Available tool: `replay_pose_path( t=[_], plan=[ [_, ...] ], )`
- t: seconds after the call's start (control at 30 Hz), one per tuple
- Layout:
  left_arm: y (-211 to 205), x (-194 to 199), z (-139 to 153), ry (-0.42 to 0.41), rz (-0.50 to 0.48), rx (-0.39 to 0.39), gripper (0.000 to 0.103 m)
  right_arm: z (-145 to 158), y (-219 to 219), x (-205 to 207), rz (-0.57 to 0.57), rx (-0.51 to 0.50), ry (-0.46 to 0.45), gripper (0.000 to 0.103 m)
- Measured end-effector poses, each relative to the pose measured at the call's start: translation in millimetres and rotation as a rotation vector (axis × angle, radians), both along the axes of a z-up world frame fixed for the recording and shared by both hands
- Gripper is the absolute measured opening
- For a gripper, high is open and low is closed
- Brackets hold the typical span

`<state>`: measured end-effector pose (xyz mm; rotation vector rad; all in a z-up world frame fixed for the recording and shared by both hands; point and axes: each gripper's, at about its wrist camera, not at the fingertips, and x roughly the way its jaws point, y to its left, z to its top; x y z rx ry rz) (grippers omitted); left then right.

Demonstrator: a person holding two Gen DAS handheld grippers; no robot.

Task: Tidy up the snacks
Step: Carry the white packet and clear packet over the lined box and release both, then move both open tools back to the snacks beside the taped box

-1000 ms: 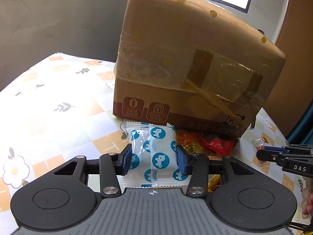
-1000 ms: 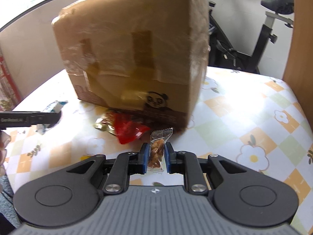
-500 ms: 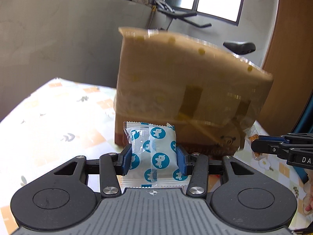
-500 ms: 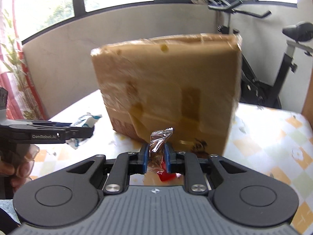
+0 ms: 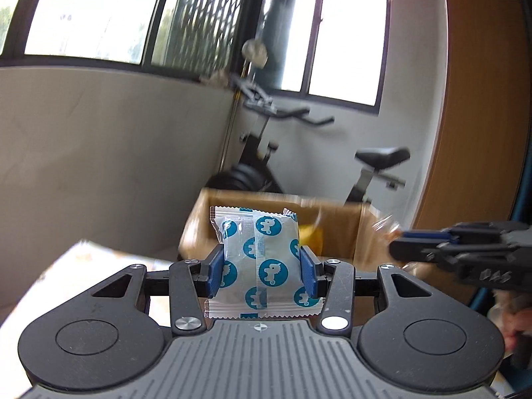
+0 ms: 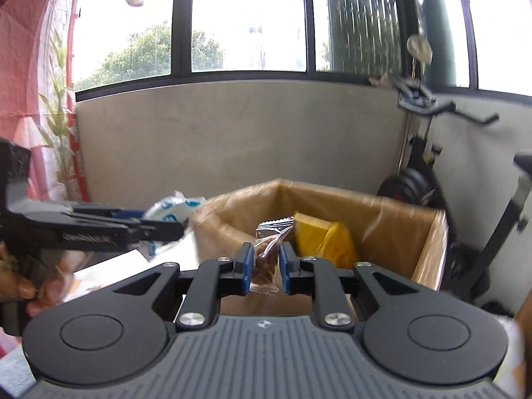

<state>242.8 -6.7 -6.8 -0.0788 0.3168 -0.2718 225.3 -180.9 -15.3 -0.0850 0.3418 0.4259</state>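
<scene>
My left gripper [image 5: 261, 274] is shut on a white snack packet with blue round prints [image 5: 262, 259], held upright above the table. A small clear packet of brown nuts [image 6: 267, 252] is pinched in my right gripper [image 6: 264, 264]. Both are lifted to about the height of the rim of the open cardboard box [image 6: 399, 219], which stands just ahead of them. A yellow packet [image 6: 326, 236] lies inside the box. In the left wrist view the right gripper [image 5: 412, 239] enters from the right, blurred. In the right wrist view the left gripper [image 6: 166, 229] comes in from the left with its blue-print packet [image 6: 173, 207].
The box [image 5: 335, 219] stands on a table with a patterned cloth [image 5: 66, 266]. Behind it are a grey low wall, windows and an exercise bike [image 5: 379, 159]. A wooden panel [image 5: 482, 99] rises at the right. A hand [image 6: 16, 286] holds the left gripper's handle.
Both grippers have risen with their packets, from the foot of the box to its open top. The box's inside and the yellow packet have come into sight. The snacks on the table dropped out of view.
</scene>
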Motion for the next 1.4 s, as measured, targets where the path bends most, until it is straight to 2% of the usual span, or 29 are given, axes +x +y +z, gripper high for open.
replay_pose_path(
  t=[0.13,0.23,0.4,0.6,0.63,0.7,0.73,0.8,0.87,0.97,1.0,1.07,1.13,1.23,1.33,1.4],
  plan=[
    [-11.7,31.0,17.8,-0.020,-0.004,-0.001,0.049,4.1,-6.1,39.0,-0.064,-0.016,0.015,0.018],
    [-21.8,54.4,21.9,0.004,0.001,0.008,0.049,-1.9,-13.5,65.9,-0.122,-0.019,0.051,0.018],
    [-27.8,81.4,14.6,0.047,0.034,0.022,0.049,-19.6,-30.0,97.0,-0.220,-0.025,0.125,0.018],
    [-31.8,103.0,-6.7,0.117,0.019,0.081,0.049,-38.7,-39.0,102.1,-0.259,-0.066,0.181,0.019],
    [-32.5,103.0,-8.9,0.117,0.017,0.085,0.050,-40.3,-39.5,101.1,-0.261,-0.069,0.184,0.019],
    [-30.6,103.4,-11.6,0.119,0.007,0.086,0.061,-42.3,-40.9,99.1,-0.260,-0.077,0.184,0.019],
    [-30.2,103.4,-12.3,0.117,0.005,0.084,0.070,-42.5,-40.1,98.2,-0.260,-0.081,0.179,0.020],
    [-28.8,100.0,-11.8,0.104,0.008,0.084,0.076,-41.8,-40.2,95.6,-0.260,-0.086,0.171,0.026],
    [-29.6,99.2,-10.2,0.096,0.007,0.090,0.081,-40.6,-39.5,91.5,-0.260,-0.088,0.158,0.043],
    [-27.7,91.5,-9.8,0.093,0.006,0.093,0.087,-40.1,-39.1,82.5,-0.256,-0.089,0.133,0.057],
    [-28.0,89.3,-9.4,0.090,0.004,0.094,0.087,-40.0,-39.6,78.9,-0.259,-0.089,0.122,0.060],
    [-27.2,83.3,-9.3,0.085,0.001,0.097,0.087,-40.1,-42.1,71.2,-0.271,-0.079,0.103,0.072],
    [-26.2,77.3,-8.9,0.080,-0.001,0.093,0.087,-39.9,-45.7,62.4,-0.282,-0.060,0.079,0.080],
    [-24.7,66.8,-8.8,0.076,0.004,0.082,0.088,-37.3,-48.6,50.6,-0.279,-0.044,0.057,0.081],
    [-23.0,55.8,-10.3,0.073,0.004,0.071,0.088,-36.4,-47.6,36.7,-0.274,-0.040,0.027,0.091],
    [-22.7,48.3,-12.0,0.073,0.006,0.066,0.088,-36.2,-47.3,25.5,-0.287,-0.034,0.000,0.093]
  ],
)
